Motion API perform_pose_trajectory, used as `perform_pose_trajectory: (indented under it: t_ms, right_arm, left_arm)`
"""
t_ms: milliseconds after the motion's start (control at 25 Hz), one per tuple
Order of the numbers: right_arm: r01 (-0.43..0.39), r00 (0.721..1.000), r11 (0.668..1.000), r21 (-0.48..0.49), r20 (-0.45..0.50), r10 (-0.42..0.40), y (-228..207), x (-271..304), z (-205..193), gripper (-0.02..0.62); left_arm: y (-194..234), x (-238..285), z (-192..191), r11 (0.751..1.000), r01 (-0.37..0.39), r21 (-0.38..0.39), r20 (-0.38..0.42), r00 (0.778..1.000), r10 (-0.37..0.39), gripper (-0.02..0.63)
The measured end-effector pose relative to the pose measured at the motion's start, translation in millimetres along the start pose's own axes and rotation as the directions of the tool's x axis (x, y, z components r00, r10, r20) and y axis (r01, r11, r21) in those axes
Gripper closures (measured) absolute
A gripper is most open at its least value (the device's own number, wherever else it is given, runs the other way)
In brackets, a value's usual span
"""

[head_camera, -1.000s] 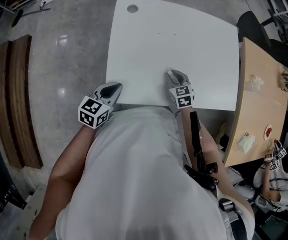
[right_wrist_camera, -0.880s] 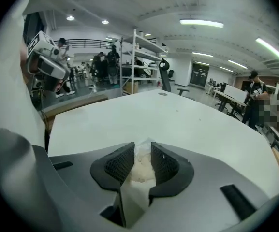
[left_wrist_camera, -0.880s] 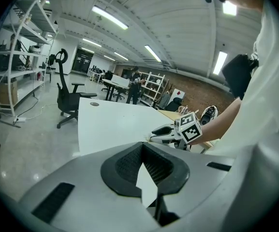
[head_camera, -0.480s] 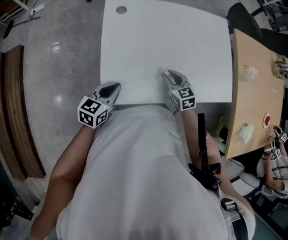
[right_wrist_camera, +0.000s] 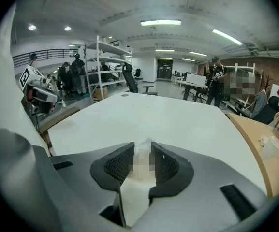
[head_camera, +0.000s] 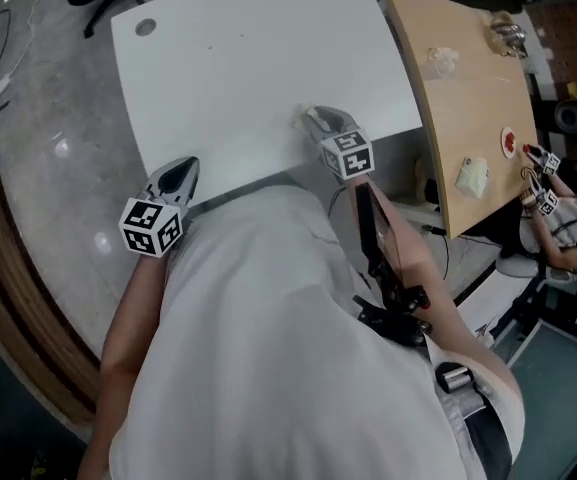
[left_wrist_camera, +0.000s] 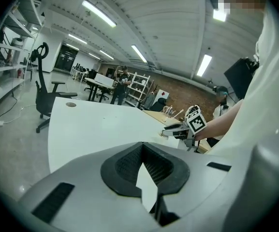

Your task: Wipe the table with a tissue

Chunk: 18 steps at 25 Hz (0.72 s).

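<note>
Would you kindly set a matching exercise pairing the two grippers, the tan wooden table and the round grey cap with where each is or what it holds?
1. right gripper
2. left gripper
3. tan wooden table
4. round grey cap

a. far left corner of the white table
b. clamps a white tissue
c. right of the white table
d. near left corner of the white table

Pairs: 1-b, 2-d, 3-c, 4-a.
</note>
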State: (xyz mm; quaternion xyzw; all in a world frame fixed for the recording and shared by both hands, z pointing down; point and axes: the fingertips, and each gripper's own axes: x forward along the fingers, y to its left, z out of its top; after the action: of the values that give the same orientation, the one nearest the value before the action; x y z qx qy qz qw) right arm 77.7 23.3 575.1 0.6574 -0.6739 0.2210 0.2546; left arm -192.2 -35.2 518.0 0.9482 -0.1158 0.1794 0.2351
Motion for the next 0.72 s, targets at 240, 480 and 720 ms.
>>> perform_pose_trajectory:
  t_ms: [240,480,720]
  right_arm:
    - [0.022,1.000,1.000,-0.017,0.015,-0.022,-22,-3,4,0.486]
    - [-0.017,0.999,0.999,-0.046,0.035,0.019,-30,21,21,0.486]
    - [-0.073,0.997,0.996,-0.060,0.013,0.074,-40,39,26,0.486]
  left_arm:
    - [-12,29,-10,0.999,0.041,-0.001,-0.010,0.999,-0.041,0.601]
    - [-9,40,-6,1.000,0.011,-0.006,-0.014,1.000,-0.011,0.601]
    - [-16,53,-3,1.000,-0.015,-0.016,-0.027,1.000,0.014,0.601]
